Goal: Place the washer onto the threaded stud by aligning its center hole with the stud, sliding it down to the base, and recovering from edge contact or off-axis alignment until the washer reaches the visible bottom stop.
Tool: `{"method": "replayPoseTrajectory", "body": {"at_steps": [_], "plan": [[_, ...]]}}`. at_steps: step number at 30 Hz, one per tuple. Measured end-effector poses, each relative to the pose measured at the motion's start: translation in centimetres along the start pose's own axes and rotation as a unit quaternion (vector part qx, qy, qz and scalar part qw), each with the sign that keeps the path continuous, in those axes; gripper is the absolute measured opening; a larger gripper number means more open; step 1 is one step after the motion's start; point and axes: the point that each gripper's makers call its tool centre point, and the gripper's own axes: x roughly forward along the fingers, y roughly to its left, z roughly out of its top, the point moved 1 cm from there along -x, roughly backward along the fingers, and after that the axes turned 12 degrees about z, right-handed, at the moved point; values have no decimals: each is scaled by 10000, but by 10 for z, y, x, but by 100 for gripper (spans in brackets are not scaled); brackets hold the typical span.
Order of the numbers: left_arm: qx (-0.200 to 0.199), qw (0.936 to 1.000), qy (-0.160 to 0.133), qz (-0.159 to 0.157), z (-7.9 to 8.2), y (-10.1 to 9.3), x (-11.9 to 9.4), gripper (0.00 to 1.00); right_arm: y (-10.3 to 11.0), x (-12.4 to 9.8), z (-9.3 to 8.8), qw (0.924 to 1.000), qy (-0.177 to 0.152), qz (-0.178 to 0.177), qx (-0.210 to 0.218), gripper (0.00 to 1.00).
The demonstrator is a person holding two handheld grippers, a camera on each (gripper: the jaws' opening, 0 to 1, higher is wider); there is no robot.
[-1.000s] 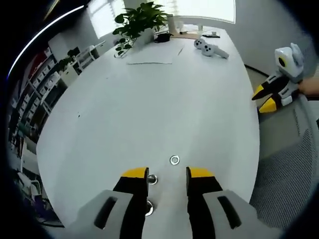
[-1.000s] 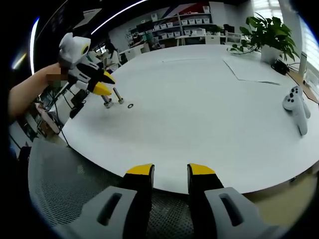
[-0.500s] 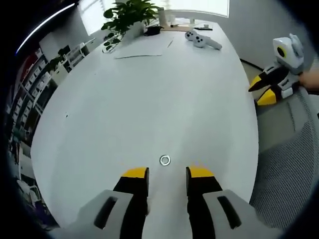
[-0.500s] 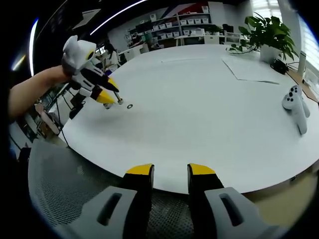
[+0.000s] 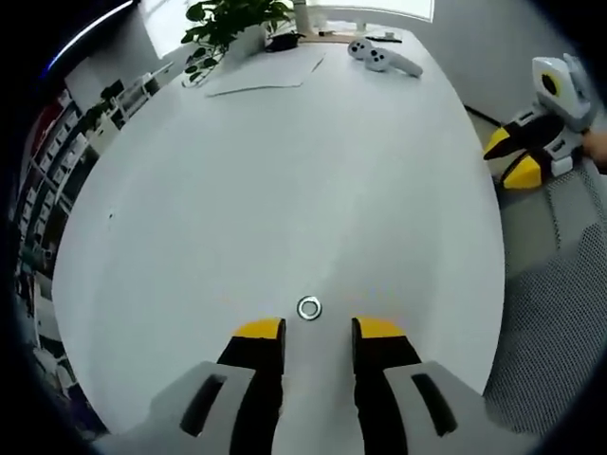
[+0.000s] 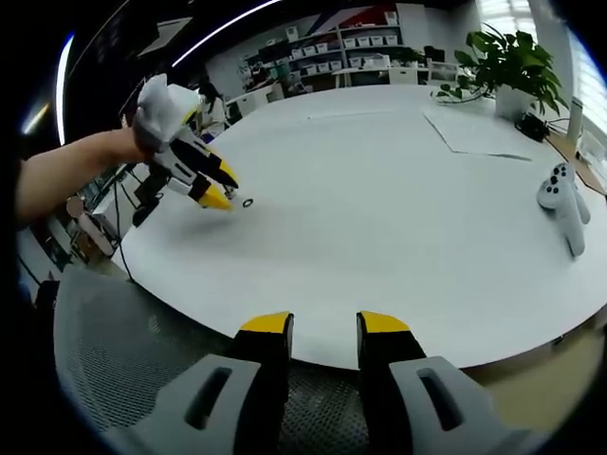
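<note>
One washer, a small silver ring, lies flat on the white table just ahead of the left gripper, roughly in line with the gap between its two yellow-tipped jaws; the jaws stand apart and hold nothing, and the washer is touched by neither. In the right gripper view the same washer shows as a small dark ring near the table's edge, with the left gripper tilted down just beside it, held in a person's hand. The threaded stud cannot be made out with certainty in either view. The right gripper hangs off the table's near edge above a grey mesh chair, well apart from the washer; its jaws are likewise spread with nothing between them, and from the left gripper view it appears as one white and yellow unit beyond the table's edge. Further out, count as follows: two white game controllers lying together at the far end of the table, one sheet of paper, one potted plant. Shelving with boxes lines the far wall. No brand, label or writing is legible on any item.
</note>
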Motion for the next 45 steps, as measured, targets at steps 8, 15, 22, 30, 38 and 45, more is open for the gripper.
{"method": "replayPoseTrajectory", "body": {"at_steps": [8,15,22,30,38,45], "plan": [[44,9999,139,-8,-3,2,9,25,0,0,1,10000,-27,3,3,29],[178,9997,185,16,-5,-1,14,24,0,0,1,10000,-30,7,23,29],[83,9997,197,-88,1,-5,17,21,1,0,0,10000,-11,38,-1,29],[85,9993,302,-189,0,-8,17,19,1,1,0,10000,-10,51,-13,29],[381,9987,280,-214,3,-13,17,13,1,1,1,10000,-23,59,-17,29],[392,9983,286,-329,6,-14,19,11,1,1,1,10000,-23,69,-14,29]]}}
